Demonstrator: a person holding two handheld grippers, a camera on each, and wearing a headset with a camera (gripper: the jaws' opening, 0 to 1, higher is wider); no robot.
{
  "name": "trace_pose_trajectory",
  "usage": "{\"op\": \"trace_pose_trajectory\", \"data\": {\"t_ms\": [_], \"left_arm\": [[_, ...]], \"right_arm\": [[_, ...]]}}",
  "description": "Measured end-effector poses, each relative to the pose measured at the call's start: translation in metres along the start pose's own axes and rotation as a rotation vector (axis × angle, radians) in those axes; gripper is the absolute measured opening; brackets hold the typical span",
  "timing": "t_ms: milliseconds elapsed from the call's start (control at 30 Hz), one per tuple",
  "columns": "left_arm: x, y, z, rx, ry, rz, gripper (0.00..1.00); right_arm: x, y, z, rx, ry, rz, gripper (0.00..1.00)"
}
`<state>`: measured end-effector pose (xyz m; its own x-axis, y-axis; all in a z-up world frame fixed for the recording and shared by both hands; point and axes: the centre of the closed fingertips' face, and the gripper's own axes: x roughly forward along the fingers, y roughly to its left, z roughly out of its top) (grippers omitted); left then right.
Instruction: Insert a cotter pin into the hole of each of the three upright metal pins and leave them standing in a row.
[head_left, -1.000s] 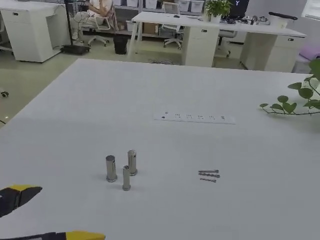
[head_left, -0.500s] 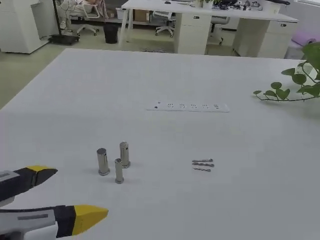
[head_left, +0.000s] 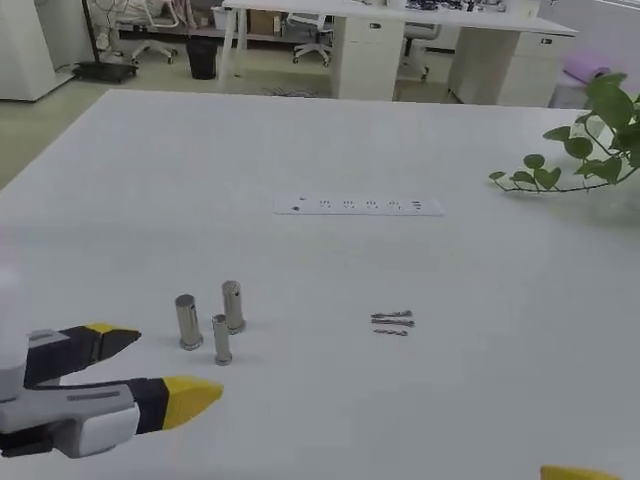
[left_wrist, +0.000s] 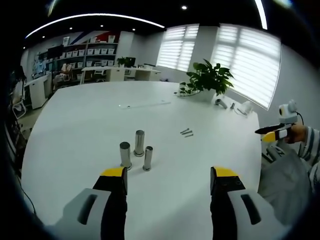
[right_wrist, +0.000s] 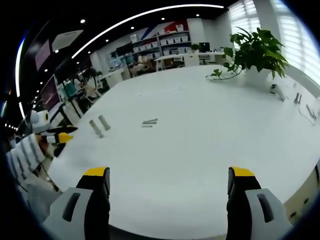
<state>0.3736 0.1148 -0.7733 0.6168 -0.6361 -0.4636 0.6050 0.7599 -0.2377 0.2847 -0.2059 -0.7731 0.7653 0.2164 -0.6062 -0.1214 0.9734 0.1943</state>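
Three upright metal pins (head_left: 210, 322) stand in a tight cluster on the white table (head_left: 330, 140), left of centre; they also show as the pins (left_wrist: 135, 150) and the pins (right_wrist: 98, 125). Three cotter pins (head_left: 391, 322) lie side by side to their right, also seen as the cotter pins (left_wrist: 186, 132) and the cotter pins (right_wrist: 148, 122). My left gripper (head_left: 170, 366) hovers open near the table's front left, short of the metal pins; its yellow-tipped jaws stand wide apart around nothing (left_wrist: 170, 177). My right gripper (right_wrist: 167, 176) is open and well back from the work.
A white power strip (head_left: 358, 207) lies flat beyond the pins, mid-table. A leafy plant (head_left: 580, 140) trails over the far right edge. Desks and office chairs stand behind the table. Bare tabletop surrounds both groups of pins.
The head view has tilted down and shifted. My left gripper has come forward and right into fuller view, closer to the metal pins. A yellow tip now shows at the bottom right.
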Motion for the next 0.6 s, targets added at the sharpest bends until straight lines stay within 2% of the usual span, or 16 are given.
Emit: {"op": "trace_pose_trajectory", "data": {"t_ms": [133,367,600], "left_arm": [[0.008,0.001,0.004,0.009,-0.002,-0.011,0.65],[0.023,0.008,0.0,0.012,0.015,-0.014,0.63],[0.036,0.013,-0.006,0.009,0.034,-0.013,0.54]], "right_arm": [[0.0,0.0,0.0,0.002,0.001,-0.001,0.99],[0.0,0.001,-0.002,0.004,0.007,-0.001,0.99],[0.0,0.0,-0.001,0.006,0.007,-0.007,0.99]]}}
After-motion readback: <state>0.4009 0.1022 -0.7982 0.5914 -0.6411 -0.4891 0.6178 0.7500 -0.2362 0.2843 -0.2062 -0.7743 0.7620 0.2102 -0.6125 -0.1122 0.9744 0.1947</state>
